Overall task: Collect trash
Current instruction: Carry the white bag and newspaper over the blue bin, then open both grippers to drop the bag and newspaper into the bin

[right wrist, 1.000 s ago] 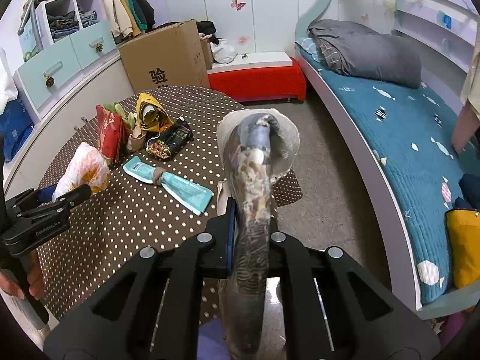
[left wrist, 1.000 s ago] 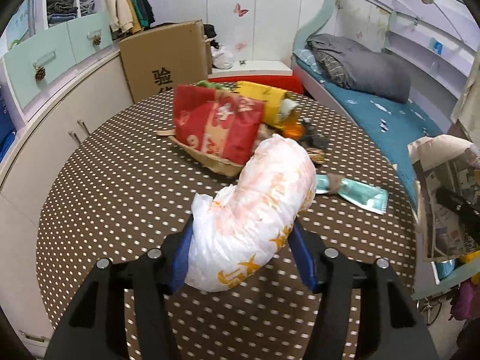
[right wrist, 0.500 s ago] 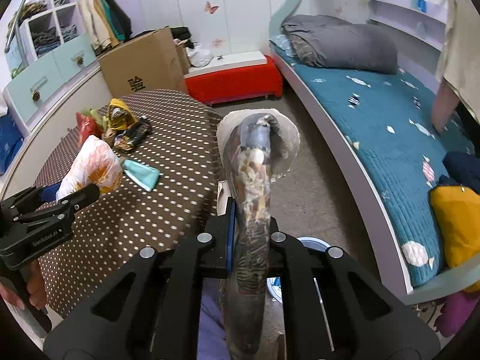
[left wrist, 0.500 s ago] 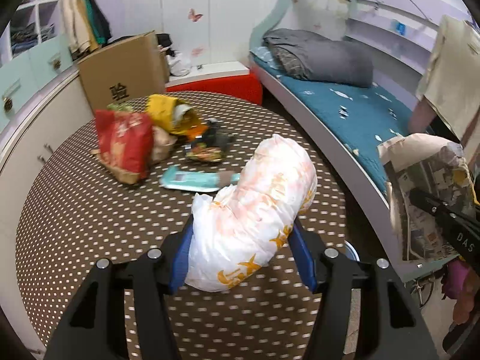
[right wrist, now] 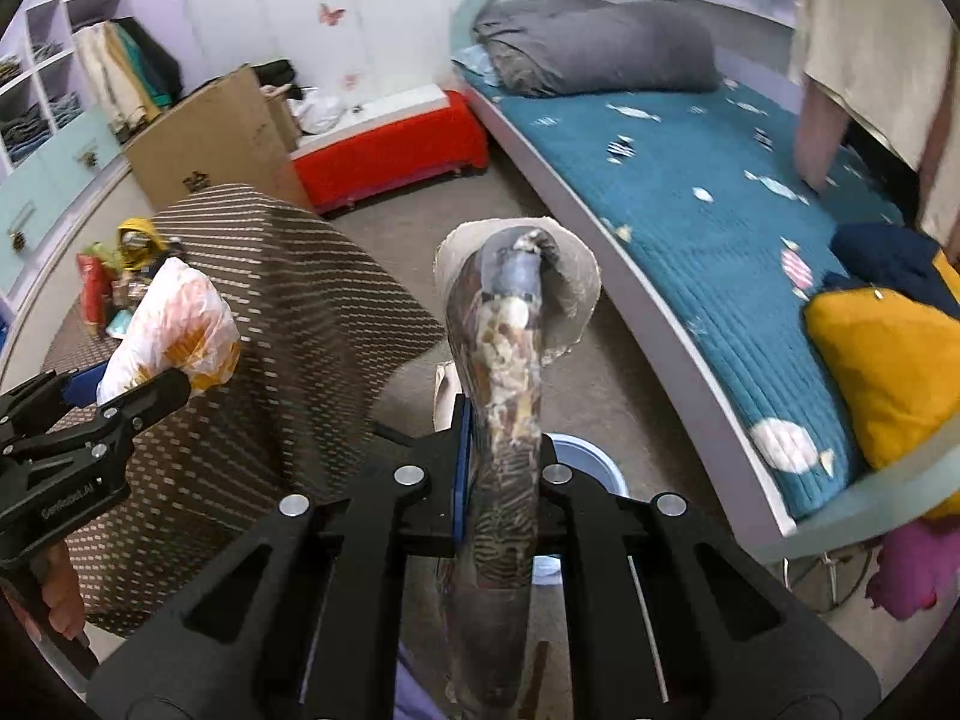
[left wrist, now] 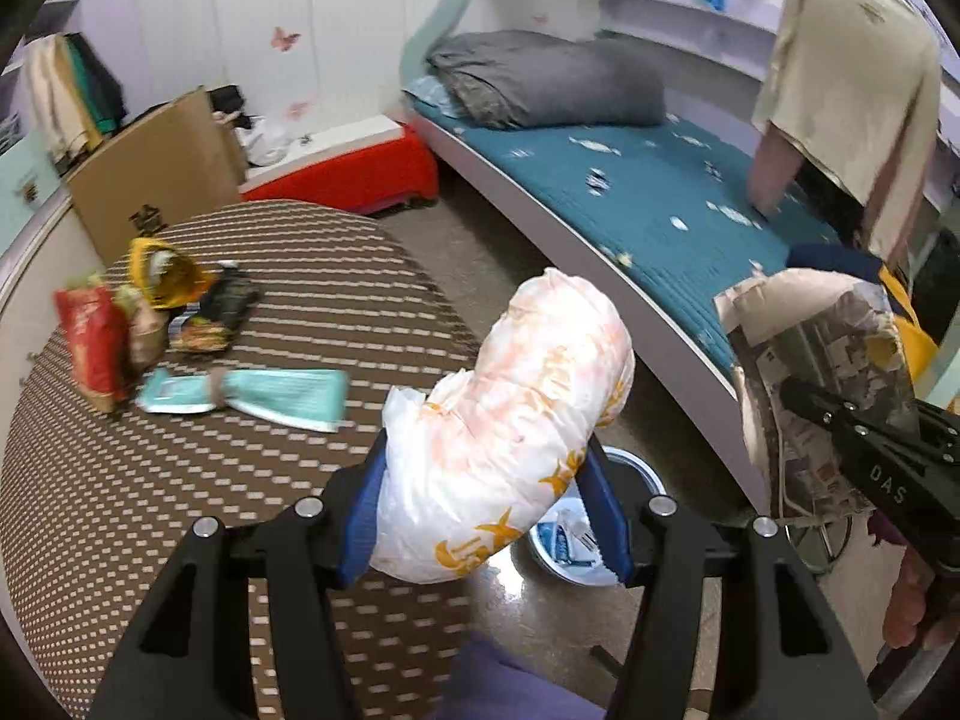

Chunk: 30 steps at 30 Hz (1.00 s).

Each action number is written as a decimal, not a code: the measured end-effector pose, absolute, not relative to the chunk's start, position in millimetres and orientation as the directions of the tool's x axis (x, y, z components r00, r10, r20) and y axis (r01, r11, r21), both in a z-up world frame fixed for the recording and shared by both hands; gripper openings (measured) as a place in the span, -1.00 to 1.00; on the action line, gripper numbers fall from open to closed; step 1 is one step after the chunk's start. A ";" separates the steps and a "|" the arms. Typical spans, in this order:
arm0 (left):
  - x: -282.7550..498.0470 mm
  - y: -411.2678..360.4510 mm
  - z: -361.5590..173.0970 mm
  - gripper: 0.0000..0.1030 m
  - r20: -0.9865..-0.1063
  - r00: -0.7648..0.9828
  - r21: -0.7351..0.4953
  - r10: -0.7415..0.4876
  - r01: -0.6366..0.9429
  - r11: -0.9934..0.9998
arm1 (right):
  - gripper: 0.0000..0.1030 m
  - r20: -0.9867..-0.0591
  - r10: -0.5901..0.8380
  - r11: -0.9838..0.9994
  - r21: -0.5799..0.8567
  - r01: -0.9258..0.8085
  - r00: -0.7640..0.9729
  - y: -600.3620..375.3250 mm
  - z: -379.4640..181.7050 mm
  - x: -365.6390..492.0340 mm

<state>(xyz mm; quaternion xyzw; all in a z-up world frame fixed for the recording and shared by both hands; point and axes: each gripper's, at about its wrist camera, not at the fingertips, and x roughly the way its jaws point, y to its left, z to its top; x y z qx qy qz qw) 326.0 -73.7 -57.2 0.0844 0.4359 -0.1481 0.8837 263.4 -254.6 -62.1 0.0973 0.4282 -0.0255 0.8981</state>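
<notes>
Bedroom floor [left wrist: 480, 252] lay ahead of both grippers, with a dotted table [left wrist: 180, 480] to their left. Left gripper [left wrist: 483, 516] was clamped on a white-and-orange bag [left wrist: 516, 420]; right gripper [right wrist: 501, 480] was clamped on folded newspaper [right wrist: 510, 360]. A blue bin [left wrist: 636, 474] sat below, just beyond the fingers.

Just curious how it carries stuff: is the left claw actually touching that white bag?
Touching. In the left wrist view, the left claw has its blue pads pressed into both sides of the white bag.
</notes>
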 end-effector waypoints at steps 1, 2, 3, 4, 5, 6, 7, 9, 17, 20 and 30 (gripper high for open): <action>325.5 -81.5 -61.8 0.13 -0.803 0.564 0.016 -0.195 0.347 0.938 | -0.83 -0.778 0.031 0.979 0.152 0.139 0.627 -258.3 -64.3 262.8; 324.2 -90.0 -66.4 0.13 -0.810 0.550 0.010 -0.204 0.360 0.933 | -0.83 -0.786 0.024 0.977 0.150 0.154 0.618 -265.1 -68.7 261.3; 323.5 -96.4 -70.2 0.13 -0.815 0.539 0.006 -0.210 0.371 0.929 | -0.83 -0.791 0.016 0.975 0.149 0.167 0.611 -270.3 -72.7 260.2; 323.8 -104.5 -75.5 0.13 -0.822 0.527 0.004 -0.214 0.382 0.924 | -0.83 -0.798 0.008 0.972 0.147 0.182 0.603 -275.6 -77.2 259.1; 324.4 -112.0 -81.0 0.13 -0.831 0.514 0.004 -0.216 0.393 0.920 | -0.83 -0.803 0.002 0.970 0.146 0.193 0.596 -279.9 -81.1 258.3; 325.5 -121.0 -88.9 0.13 -0.841 0.496 0.005 -0.216 0.406 0.914 | -0.83 -0.809 -0.003 0.968 0.145 0.205 0.588 -284.8 -85.6 257.6; 326.3 -127.2 -94.7 0.13 -0.849 0.482 0.004 -0.217 0.417 0.909 | -0.83 -0.817 -0.008 0.965 0.145 0.218 0.577 -290.4 -91.5 256.5; 328.1 -142.2 -110.5 0.13 -0.868 0.447 0.008 -0.214 0.444 0.896 | -0.83 -0.828 -0.010 0.960 0.149 0.237 0.560 -299.1 -100.5 255.0; 337.5 -178.2 -175.2 0.13 -0.935 0.316 0.015 -0.158 0.482 0.876 | -0.83 -0.892 -0.015 0.939 0.143 0.313 0.451 -326.8 -152.4 258.7; 343.5 -188.9 -196.5 0.16 -0.948 0.291 0.037 -0.126 0.496 0.868 | -0.83 -0.913 -0.019 0.933 0.130 0.336 0.407 -333.8 -172.7 260.2; 354.4 -195.1 -215.0 0.63 -0.944 0.273 -0.025 -0.187 0.505 0.863 | -0.83 -0.948 -0.003 0.919 0.123 0.374 0.320 -338.7 -208.7 258.4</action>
